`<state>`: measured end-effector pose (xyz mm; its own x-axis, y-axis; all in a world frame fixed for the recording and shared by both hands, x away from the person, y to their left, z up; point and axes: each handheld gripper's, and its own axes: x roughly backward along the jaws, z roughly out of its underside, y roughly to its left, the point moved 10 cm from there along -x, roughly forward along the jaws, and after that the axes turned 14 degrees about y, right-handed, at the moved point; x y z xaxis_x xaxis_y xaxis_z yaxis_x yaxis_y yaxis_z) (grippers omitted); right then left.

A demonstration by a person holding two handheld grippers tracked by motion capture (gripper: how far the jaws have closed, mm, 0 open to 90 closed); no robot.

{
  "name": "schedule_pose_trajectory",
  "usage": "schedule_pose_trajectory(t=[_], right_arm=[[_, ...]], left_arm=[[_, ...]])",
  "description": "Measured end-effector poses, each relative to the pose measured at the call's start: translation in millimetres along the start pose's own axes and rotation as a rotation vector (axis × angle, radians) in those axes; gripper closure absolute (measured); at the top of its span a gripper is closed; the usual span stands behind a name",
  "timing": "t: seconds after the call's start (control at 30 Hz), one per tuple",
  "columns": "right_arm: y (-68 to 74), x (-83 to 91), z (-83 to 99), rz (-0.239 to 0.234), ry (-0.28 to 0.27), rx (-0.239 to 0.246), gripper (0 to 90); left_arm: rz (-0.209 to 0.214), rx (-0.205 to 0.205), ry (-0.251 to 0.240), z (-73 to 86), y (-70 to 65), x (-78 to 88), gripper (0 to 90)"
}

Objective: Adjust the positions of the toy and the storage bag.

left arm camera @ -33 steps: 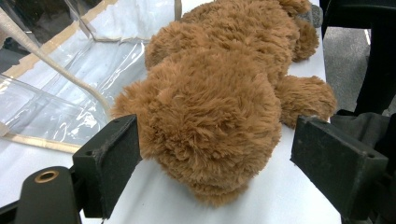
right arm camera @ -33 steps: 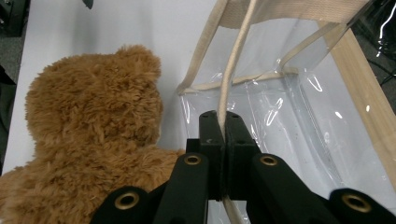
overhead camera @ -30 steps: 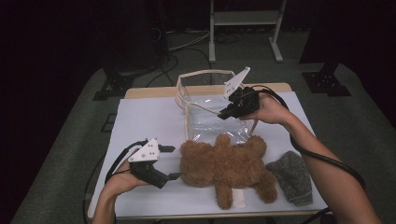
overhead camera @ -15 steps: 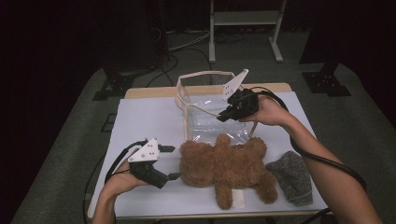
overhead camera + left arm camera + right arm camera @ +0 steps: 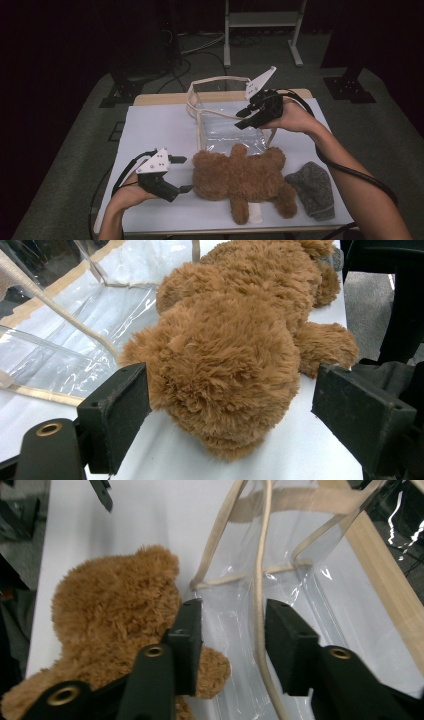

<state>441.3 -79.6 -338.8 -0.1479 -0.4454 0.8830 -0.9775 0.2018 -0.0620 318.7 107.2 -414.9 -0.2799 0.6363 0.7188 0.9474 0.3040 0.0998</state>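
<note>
A brown teddy bear (image 5: 240, 175) lies flat on the white table (image 5: 155, 125), its head toward my left gripper (image 5: 187, 174). That gripper is open, its jaws wide on either side of the bear's head (image 5: 230, 355) without touching it. Behind the bear stands a clear plastic bag (image 5: 225, 125) with beige trim. My right gripper (image 5: 239, 121) hovers over the bag's mouth. Its jaws have just been opening, and the bag's beige handle strap (image 5: 257, 630) runs loose between them in the right gripper view (image 5: 234, 615).
A grey knit hat (image 5: 312, 187) lies to the right of the bear near the table's front edge. A metal stand (image 5: 262, 30) and cables sit on the floor beyond the table. Bare white tabletop stretches on the left.
The right gripper's jaws have parted over the bag and let go of the handle strap. The left gripper and the bear have stayed put.
</note>
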Motion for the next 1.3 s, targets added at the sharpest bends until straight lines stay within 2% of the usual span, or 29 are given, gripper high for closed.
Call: schedule_pose_trajectory(t=[0.17, 0.3, 0.47, 0.6, 0.73, 0.9, 1.07, 1.3], right_arm=[[2.7, 17.6, 0.1, 0.007, -0.047, -0.002, 47.8], [11.1, 31.1, -0.1, -0.002, -0.075, -0.002, 43.2], [28.4, 40.6, 2.3, -0.005, -0.094, 0.027, 38.0], [47.1, 40.6, 7.4, -0.018, -0.093, 0.052, 36.0], [64.6, 32.0, 11.8, -0.049, -0.086, 0.071, 34.0], [79.8, 12.6, 20.3, -0.077, -0.055, 0.079, 31.8], [88.8, -6.3, 30.2, -0.1, -0.037, 0.069, 30.4], [96.6, -31.0, 45.1, -0.107, -0.01, 0.06, 27.7]], left_arm=[[0.002, 0.0, -0.001, 0.3, 0.3, -1.0, 14.1], [0.0, -0.003, -0.001, 1.0, 0.9, -1.0, 14.1], [-0.008, 0.005, -0.002, 2.1, 2.4, 0.9, 13.1], [-0.008, 0.01, -0.008, 1.7, 2.3, 1.8, 13.0], [-0.006, 0.013, -0.003, 2.2, 2.3, 0.6, 12.6], [-0.004, 0.016, -0.003, 2.7, 2.2, 0.2, 12.5], [-0.006, 0.021, -0.003, 3.9, 3.2, 0.7, 12.5], [-0.004, 0.019, 0.0, 4.3, 2.9, -0.5, 12.5]])
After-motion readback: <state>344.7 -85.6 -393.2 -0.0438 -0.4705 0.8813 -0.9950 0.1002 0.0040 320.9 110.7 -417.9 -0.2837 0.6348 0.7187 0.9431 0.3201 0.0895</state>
